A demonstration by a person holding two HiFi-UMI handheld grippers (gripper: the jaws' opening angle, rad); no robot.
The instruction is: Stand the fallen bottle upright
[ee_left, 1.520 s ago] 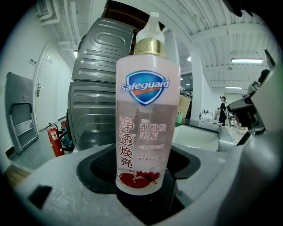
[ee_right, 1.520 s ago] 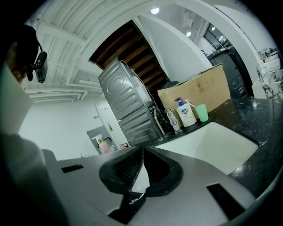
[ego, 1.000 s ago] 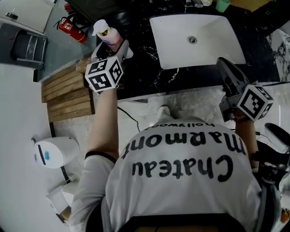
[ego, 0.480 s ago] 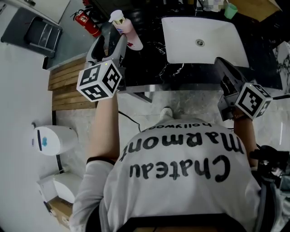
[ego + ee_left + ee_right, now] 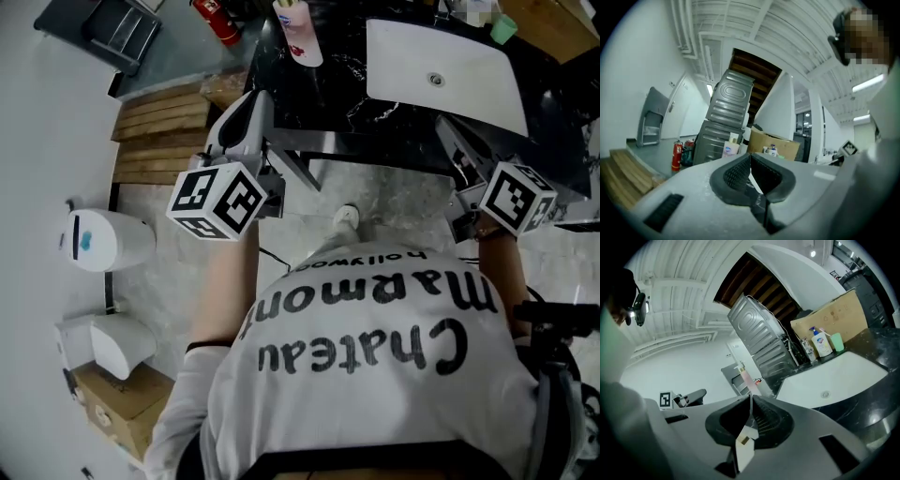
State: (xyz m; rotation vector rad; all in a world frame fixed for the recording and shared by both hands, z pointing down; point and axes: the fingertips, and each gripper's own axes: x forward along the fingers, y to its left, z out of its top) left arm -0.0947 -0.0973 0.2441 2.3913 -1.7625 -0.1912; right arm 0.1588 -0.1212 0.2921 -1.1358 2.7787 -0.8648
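Only readable print is on the shirt point(image 5: 375, 375): big black "Chateau Marmont", with a smaller "hollywood" past it, all upside down in head view. The bottle point(image 5: 300, 33) has a blue label, too small to read. Same for the soap bottle point(image 5: 818, 343) by the sink.

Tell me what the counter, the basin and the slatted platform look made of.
Counter: polished dark stone, probably marble; black, glossy, white veins.
Basin: glazed ceramic or similar; plain white, smooth.
Slatted platform: bare wood; tan boards with gaps.
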